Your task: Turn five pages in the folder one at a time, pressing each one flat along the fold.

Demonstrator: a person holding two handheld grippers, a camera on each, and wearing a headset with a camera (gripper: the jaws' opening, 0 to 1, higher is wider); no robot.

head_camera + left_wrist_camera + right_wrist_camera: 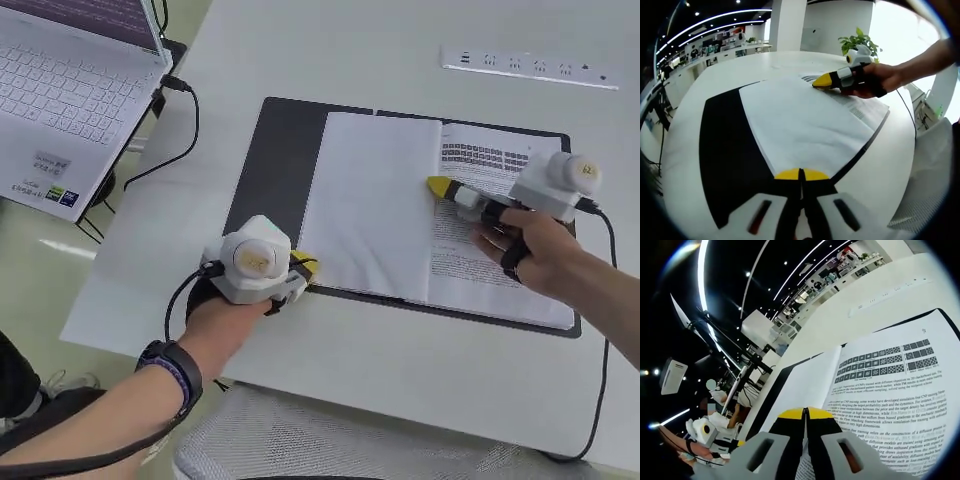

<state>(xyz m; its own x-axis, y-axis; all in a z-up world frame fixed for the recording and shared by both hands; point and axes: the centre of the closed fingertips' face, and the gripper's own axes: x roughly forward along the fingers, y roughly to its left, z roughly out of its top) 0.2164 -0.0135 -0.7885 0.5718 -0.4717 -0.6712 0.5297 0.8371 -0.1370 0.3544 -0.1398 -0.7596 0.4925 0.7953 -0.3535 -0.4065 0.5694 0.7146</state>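
With folder (275, 150) open flat on white table (350, 50), run right gripper (437, 187), jaws closed empty, slowly down fold (432, 250) between blank turned page (375, 200) and printed page (480, 260), pinning near page corner with left gripper (305, 265), jaws likewise closed empty.

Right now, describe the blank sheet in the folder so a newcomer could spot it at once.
On the white table lies an open black folder; the sheet covers its middle, left of the fold, where the right gripper points its yellow tips. Unlike the printed page to its right, it is plain white, without text.
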